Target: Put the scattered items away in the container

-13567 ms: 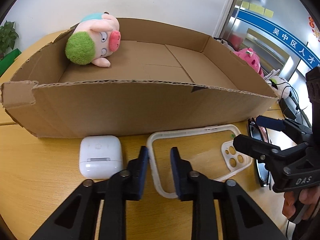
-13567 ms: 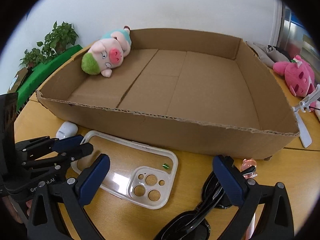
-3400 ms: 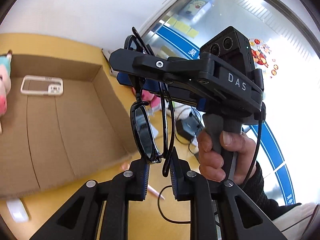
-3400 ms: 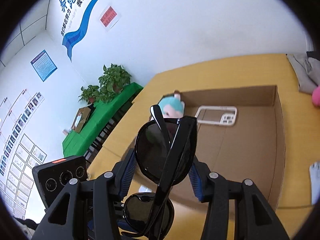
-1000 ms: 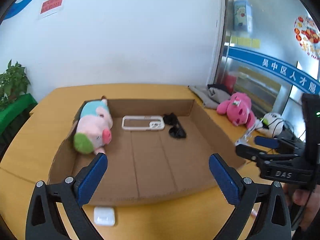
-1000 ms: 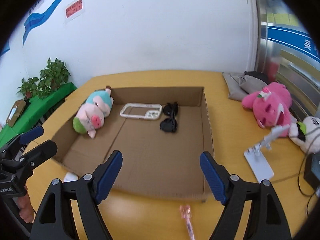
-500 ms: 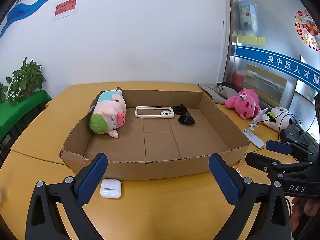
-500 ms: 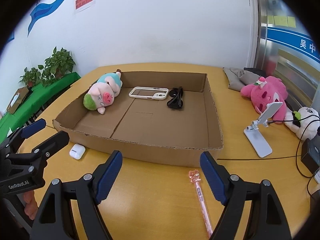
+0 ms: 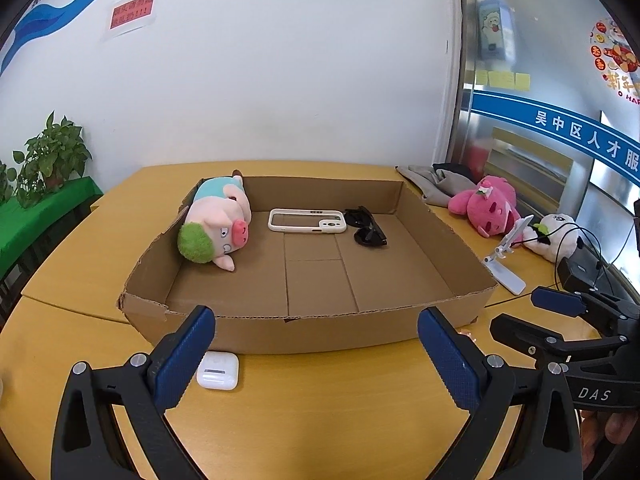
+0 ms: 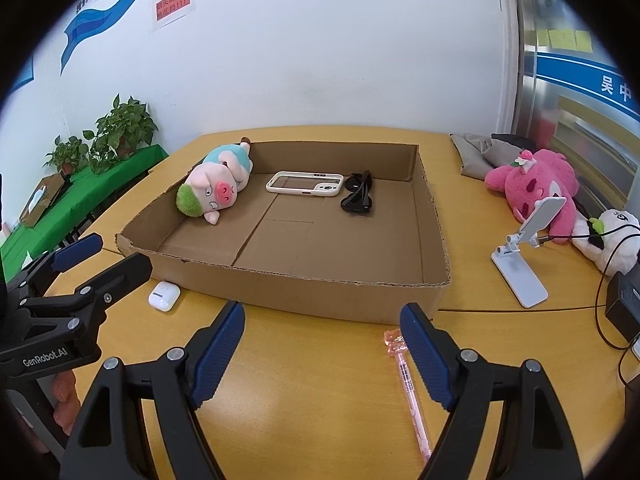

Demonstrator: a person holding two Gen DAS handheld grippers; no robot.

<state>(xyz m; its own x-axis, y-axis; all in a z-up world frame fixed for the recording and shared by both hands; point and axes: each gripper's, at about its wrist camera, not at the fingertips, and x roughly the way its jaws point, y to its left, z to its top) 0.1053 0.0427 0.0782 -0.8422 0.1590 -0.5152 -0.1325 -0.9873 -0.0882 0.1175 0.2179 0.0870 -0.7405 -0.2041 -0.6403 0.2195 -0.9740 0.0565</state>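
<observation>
My left tongs (image 9: 316, 354) and my right tongs (image 10: 322, 346) both stand wide apart with nothing between the pads, held back over the worktop (image 10: 320, 380) on the near side of the cardboard box (image 9: 320, 332).

A few seconds ago the sunglasses (image 9: 366, 232) hung between the two tools in mid-air; now they lie folded on the box floor near the far wall, just beside the white phone case (image 9: 307, 221). The plush pig (image 9: 216, 226) lies against the left wall. So three things are in, and both hands have come away from the box empty.

What remains outside, as far as I can judge: the white earbud case (image 9: 218, 370) on the worktop, just in front of the box's near wall and close to my left tongs, and the pink pen (image 10: 408, 384) lying near my right tongs, its decorated end towards the box corner. The pink plush toy (image 10: 532, 182) and phone stand (image 10: 522, 256) further right may not be part of the job; I cannot tell.

The earbud case looks the natural next pick for the left, the pen for the right. The pen is thin and lies flat, so it will need the pads low.
</observation>
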